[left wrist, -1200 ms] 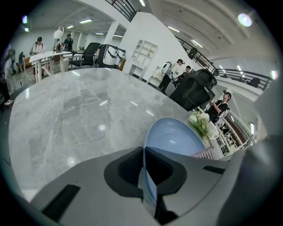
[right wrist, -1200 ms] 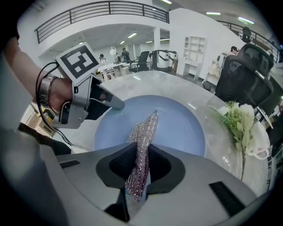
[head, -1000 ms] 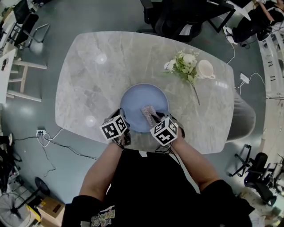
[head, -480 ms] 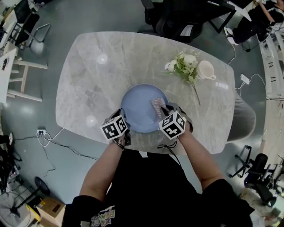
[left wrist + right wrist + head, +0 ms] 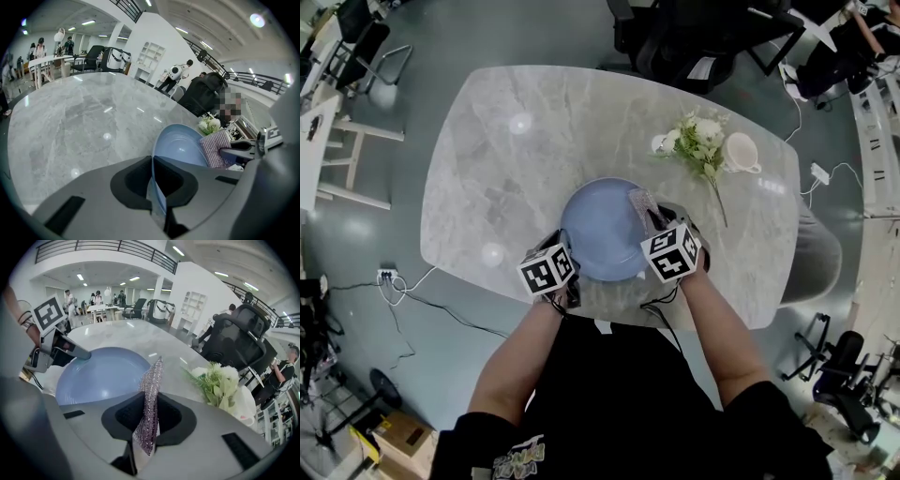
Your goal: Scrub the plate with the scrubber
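A round blue plate (image 5: 598, 232) lies on the grey marble table (image 5: 506, 178), close to the near edge. My left gripper (image 5: 566, 272) is shut on the plate's near-left rim, and in the left gripper view that rim (image 5: 154, 199) runs between the jaws. My right gripper (image 5: 652, 214) is shut on a flat, silvery-purple mesh scrubber (image 5: 639, 201) at the plate's far-right rim. In the right gripper view the scrubber (image 5: 151, 397) stands on edge between the jaws, with the plate (image 5: 101, 373) to its left. Whether the scrubber touches the plate I cannot tell.
A bunch of white flowers (image 5: 697, 141) and a white cup (image 5: 739, 152) lie on the table just beyond the right gripper. The table's near edge (image 5: 609, 305) runs under my wrists. Chairs (image 5: 694, 37) stand past the far side.
My right gripper has carried the scrubber across the plate, from its near middle to its far-right rim. The left gripper and the plate have stayed still.
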A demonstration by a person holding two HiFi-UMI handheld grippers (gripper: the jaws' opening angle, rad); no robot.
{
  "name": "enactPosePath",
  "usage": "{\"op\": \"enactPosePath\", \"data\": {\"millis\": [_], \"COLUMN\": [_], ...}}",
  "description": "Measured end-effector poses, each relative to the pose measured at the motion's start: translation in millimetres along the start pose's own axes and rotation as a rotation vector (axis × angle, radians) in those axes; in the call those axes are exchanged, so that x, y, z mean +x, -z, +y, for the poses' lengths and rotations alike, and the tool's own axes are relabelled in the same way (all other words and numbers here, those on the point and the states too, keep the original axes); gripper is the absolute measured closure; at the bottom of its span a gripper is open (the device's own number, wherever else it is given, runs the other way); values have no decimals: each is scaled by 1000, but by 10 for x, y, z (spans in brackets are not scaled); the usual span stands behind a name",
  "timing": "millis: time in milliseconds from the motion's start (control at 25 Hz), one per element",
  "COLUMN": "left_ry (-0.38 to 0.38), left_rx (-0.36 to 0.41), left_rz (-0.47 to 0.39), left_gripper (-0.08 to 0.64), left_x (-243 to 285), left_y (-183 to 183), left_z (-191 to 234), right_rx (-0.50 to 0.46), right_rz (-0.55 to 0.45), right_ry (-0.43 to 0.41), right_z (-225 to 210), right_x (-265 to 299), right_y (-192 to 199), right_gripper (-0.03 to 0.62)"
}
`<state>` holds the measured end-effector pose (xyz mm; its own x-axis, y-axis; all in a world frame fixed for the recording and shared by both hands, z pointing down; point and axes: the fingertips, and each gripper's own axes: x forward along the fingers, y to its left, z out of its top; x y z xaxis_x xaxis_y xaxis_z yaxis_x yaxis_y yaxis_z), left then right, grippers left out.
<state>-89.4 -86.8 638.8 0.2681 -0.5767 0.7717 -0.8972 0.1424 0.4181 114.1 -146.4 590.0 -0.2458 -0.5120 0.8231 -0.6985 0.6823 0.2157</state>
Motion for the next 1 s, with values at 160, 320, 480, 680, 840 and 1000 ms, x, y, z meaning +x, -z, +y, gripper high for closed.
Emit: {"op": "enactPosePath", "data": {"millis": [160,320,480,680,840,1000], "left_ry": [0,5,17,18,22,28], "left_rx": [-6,-5,1,13,21,19], "left_rz": [0,2,4,10,10,11], "left_gripper": [537,537,537,537,537,537], "left_x": [-2,-5,27,7,4,-5], "left_y": [3,-6,10,18,12,8], "left_z": [4,-1,-15,1,11,12], "right_rx": [-95,-260,-456,-521,-498,-458], "right_rz": [-103,-104,-36,26,71,103], "right_ry": [-154,-354,-439,-392,-342,-258], "right_z": [413,995,1329,1236,1145,996], "right_x": [-2,56,178,373,519,638], "right_y": [-411,-667,-714,-753,-741,-727], "right_gripper": [517,517,517,517,517,516]}}
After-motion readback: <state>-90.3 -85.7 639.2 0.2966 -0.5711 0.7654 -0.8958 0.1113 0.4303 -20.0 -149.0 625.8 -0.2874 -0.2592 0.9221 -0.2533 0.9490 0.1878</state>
